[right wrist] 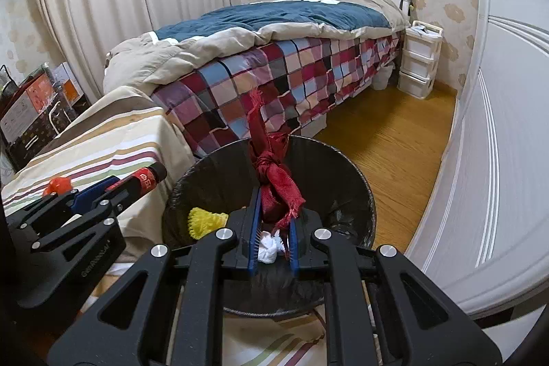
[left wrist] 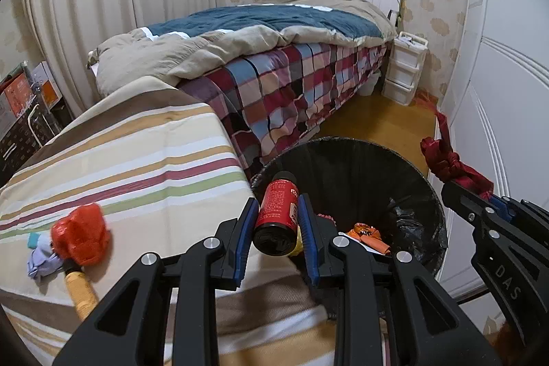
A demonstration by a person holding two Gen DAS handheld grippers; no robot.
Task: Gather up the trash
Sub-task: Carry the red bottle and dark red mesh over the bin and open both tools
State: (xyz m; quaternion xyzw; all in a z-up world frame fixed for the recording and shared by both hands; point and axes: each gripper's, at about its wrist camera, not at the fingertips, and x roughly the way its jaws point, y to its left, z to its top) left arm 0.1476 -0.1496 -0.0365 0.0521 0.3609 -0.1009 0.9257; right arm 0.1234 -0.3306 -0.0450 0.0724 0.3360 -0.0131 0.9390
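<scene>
I am holding a red can [left wrist: 278, 214] at lower centre of my left view, over the near rim of the black-lined bin [left wrist: 425, 194]. The bin is standing on a wooden floor [right wrist: 394, 139] between a striped cloth surface [left wrist: 137, 160] on the left and a bed [left wrist: 274, 57] behind. My left gripper [left wrist: 278, 222] is clamping narrowly on the can. My right gripper [right wrist: 272, 218] is pinching nearly closed on a knotted red cloth [right wrist: 274, 177] above the bin.
</scene>
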